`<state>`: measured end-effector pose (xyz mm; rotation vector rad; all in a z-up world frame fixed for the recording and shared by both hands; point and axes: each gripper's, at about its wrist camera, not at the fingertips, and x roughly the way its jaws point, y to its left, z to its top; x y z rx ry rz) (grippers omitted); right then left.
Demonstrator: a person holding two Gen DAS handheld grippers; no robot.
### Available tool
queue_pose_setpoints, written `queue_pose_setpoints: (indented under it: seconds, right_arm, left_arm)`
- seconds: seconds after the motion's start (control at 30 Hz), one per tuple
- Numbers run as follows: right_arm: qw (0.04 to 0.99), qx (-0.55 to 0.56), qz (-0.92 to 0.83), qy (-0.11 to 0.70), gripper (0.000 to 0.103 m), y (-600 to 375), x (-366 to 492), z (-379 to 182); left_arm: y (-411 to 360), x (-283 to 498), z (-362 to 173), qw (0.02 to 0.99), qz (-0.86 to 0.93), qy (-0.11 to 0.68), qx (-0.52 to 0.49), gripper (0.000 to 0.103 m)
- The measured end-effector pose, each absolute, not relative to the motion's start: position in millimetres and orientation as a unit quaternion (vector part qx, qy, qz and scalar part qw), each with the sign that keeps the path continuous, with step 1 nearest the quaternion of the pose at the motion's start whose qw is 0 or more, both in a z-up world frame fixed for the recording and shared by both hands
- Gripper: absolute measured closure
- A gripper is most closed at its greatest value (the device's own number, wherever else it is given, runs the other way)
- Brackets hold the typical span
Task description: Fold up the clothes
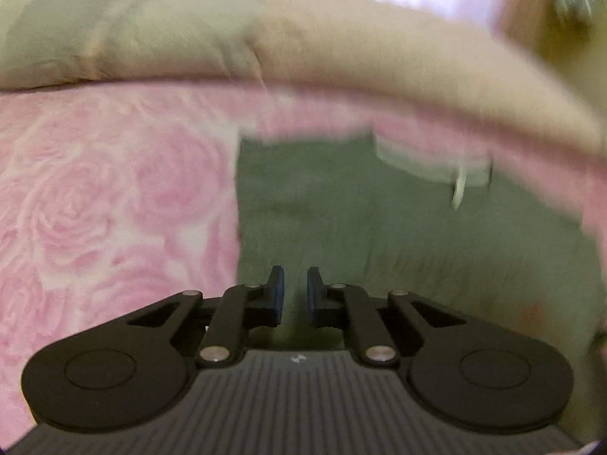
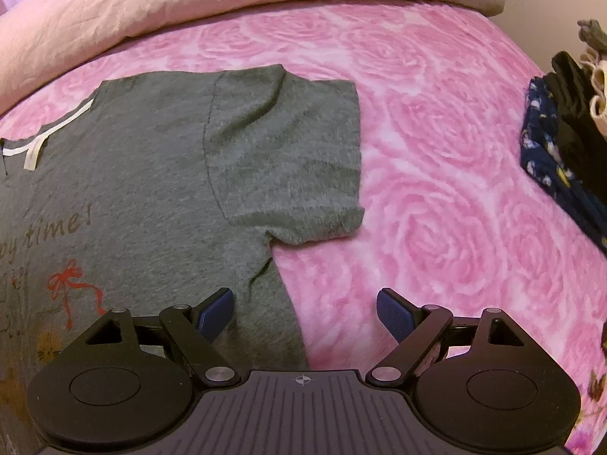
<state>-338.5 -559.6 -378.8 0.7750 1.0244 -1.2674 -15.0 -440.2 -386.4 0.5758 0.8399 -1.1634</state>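
A grey T-shirt [image 2: 151,159] lies flat on the pink rose bedspread [image 2: 436,189], print side up with "time!" lettering and a red bow. Its short sleeve [image 2: 288,151] is spread out to the right, and the white-trimmed collar [image 2: 68,117] is at the left. My right gripper [image 2: 305,311] is open wide above the shirt's side edge, below the sleeve; its left finger is over cloth and its right finger over bedspread. In the blurred left wrist view, my left gripper [image 1: 296,292] hovers over the grey T-shirt [image 1: 341,227], jaws a narrow gap apart with nothing between them. The collar [image 1: 436,163] lies ahead.
A pale pink-beige duvet [image 2: 151,7] is bunched along the far side of the bed, also seen as the duvet [image 1: 341,57] in the left wrist view. A pile of dark and floral clothes [image 2: 561,132] sits at the bed's right edge. Bedspread [image 1: 95,208] stretches left of the shirt.
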Motion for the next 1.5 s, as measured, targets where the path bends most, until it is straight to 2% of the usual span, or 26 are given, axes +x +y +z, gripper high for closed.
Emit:
queue_pose_setpoints:
  seconds: [0.07, 0.13, 0.27, 0.57, 0.63, 0.73, 0.9, 0.97, 1.0, 1.07, 1.1, 1.13, 1.33, 1.5]
  right_arm:
    - [0.621, 0.339, -0.554, 0.440, 0.018, -558.7, -340.5, -378.6]
    - [0.625, 0.338, -0.556, 0.430, 0.018, -558.8, -345.7, -375.3]
    - [0.642, 0.348, -0.561, 0.391, 0.018, -564.7, -364.5, -367.8]
    - [0.687, 0.457, -0.533, 0.187, 0.019, -637.5, -445.0, -375.0]
    - [0.688, 0.483, -0.513, 0.169, 0.043, -661.8, -456.4, -386.2]
    - [0.681, 0.535, -0.475, 0.155, 0.043, -696.5, -469.5, -410.3]
    - [0.704, 0.543, -0.435, 0.146, 0.044, -725.1, -471.3, -423.7]
    - [0.709, 0.542, -0.425, 0.150, 0.049, -730.6, -469.8, -427.5]
    - [0.711, 0.540, -0.423, 0.156, 0.059, -733.2, -468.7, -428.9]
    - [0.715, 0.539, -0.415, 0.160, 0.063, -735.2, -468.6, -430.7]
    - [0.715, 0.538, -0.415, 0.165, 0.078, -735.5, -469.0, -431.4]
    - [0.714, 0.534, -0.418, 0.175, 0.103, -735.6, -468.8, -432.6]
    - [0.719, 0.481, -0.453, 0.216, 0.103, -725.3, -439.2, -408.9]
    - [0.745, 0.329, -0.507, 0.283, 0.103, -683.6, -344.1, -346.8]
  left_arm:
    - [-438.2, -27.7, -400.8, 0.702, -0.533, 0.348, 0.319, 0.094]
    - [-432.0, -37.1, -397.0, 0.708, -0.534, 0.323, 0.331, 0.094]
    - [-427.6, -27.3, -373.3, 0.733, -0.518, 0.365, 0.248, 0.093]
    - [-468.9, -24.0, -346.8, 0.694, -0.549, 0.451, 0.118, 0.092]
    - [-474.0, -24.5, -349.2, 0.691, -0.543, 0.468, 0.098, 0.092]
    - [-481.6, -25.2, -352.6, 0.685, -0.532, 0.492, 0.069, 0.092]
    - [-487.2, -29.3, -363.2, 0.680, -0.513, 0.523, 0.043, 0.092]
    - [-486.8, -32.4, -368.4, 0.679, -0.504, 0.532, 0.041, 0.092]
    - [-486.6, -34.3, -370.8, 0.679, -0.500, 0.536, 0.040, 0.092]
    - [-486.7, -38.2, -374.7, 0.679, -0.494, 0.542, 0.037, 0.092]
    - [-487.2, -39.9, -375.9, 0.678, -0.493, 0.544, 0.037, 0.092]
    - [-487.9, -41.1, -376.3, 0.678, -0.492, 0.544, 0.037, 0.092]
    - [-488.1, -35.6, -370.3, 0.685, -0.489, 0.539, 0.034, 0.092]
    - [-481.2, -22.8, -366.2, 0.698, -0.474, 0.536, 0.026, 0.092]
